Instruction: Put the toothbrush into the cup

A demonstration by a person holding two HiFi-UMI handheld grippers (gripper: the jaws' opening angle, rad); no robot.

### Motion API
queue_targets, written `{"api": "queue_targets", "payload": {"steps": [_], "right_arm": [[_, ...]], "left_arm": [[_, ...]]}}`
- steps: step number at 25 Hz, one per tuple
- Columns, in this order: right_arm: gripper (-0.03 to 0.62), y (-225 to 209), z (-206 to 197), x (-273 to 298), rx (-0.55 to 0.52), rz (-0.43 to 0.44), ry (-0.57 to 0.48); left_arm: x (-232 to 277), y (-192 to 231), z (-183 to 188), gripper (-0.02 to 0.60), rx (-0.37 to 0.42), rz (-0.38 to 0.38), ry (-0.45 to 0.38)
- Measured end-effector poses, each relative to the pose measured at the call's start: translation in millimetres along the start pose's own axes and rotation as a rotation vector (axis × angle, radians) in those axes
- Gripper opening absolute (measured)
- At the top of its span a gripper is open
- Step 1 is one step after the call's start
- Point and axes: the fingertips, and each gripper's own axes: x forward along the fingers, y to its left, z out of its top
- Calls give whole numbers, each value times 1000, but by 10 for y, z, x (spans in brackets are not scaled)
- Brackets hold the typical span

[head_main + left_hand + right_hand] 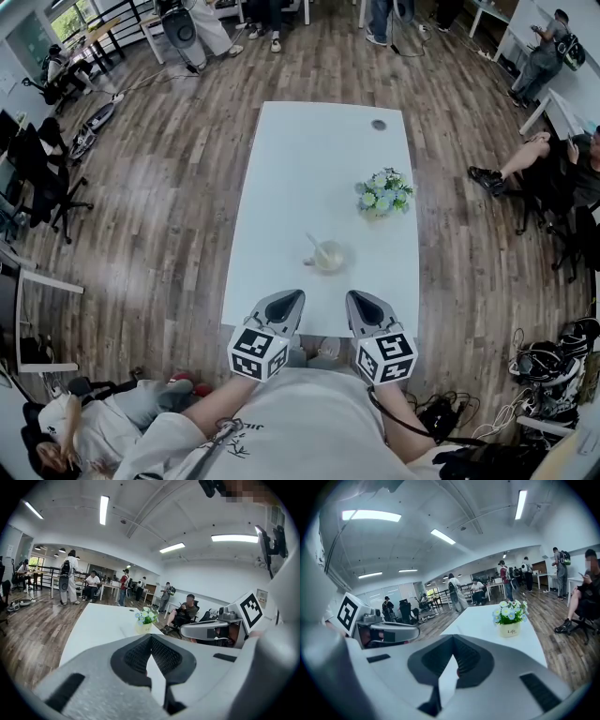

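A pale cup stands on the white table, a little in from its near edge. A white toothbrush sits in the cup, its handle leaning out to the upper left. My left gripper and right gripper hover side by side over the table's near edge, short of the cup. Both are shut with nothing between the jaws. In both gripper views the cup is hidden behind the jaws.
A small pot of blue and white flowers stands beyond the cup at the right. A round grommet marks the table's far end. Seated and standing people, chairs and cables surround the table on the wooden floor.
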Motion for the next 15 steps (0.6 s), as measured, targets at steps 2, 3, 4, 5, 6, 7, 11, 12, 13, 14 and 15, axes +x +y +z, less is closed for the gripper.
{"api": "queue_targets", "payload": {"steps": [2,3,4,5,6,7,11,12,13,14,15], "right_arm": [[18,11,5,4,-7,0,2],[18,17,5,6,-9,1,3],[18,22,4,6,-10,2,4],[18,26,4,7,-11,3,6],[18,30,5,7,-12,4,7],[18,32,7,8,-13,5,8],[18,22,20,3,-15,8,8],[18,17,21,-1,-16,8,8],[18,12,21,-5,-18,8,9],[18,9,23,-9,-19,8,9],[18,8,27,-11,-21,7,8]], "left_arm": [[1,-5,19,12,1,-1,-5],[1,-11,28,12,2,-2,-8],[0,-17,35,12,3,-4,-9],[-1,-22,41,12,4,-5,-10],[-3,-24,47,12,4,-6,-9],[-5,-22,53,12,4,-6,-9],[1,-21,67,12,2,-3,-9],[5,-27,67,12,2,-3,-9],[7,-32,67,12,2,-4,-8],[9,-36,68,12,3,-4,-8],[9,-39,70,12,3,-4,-9]]}}
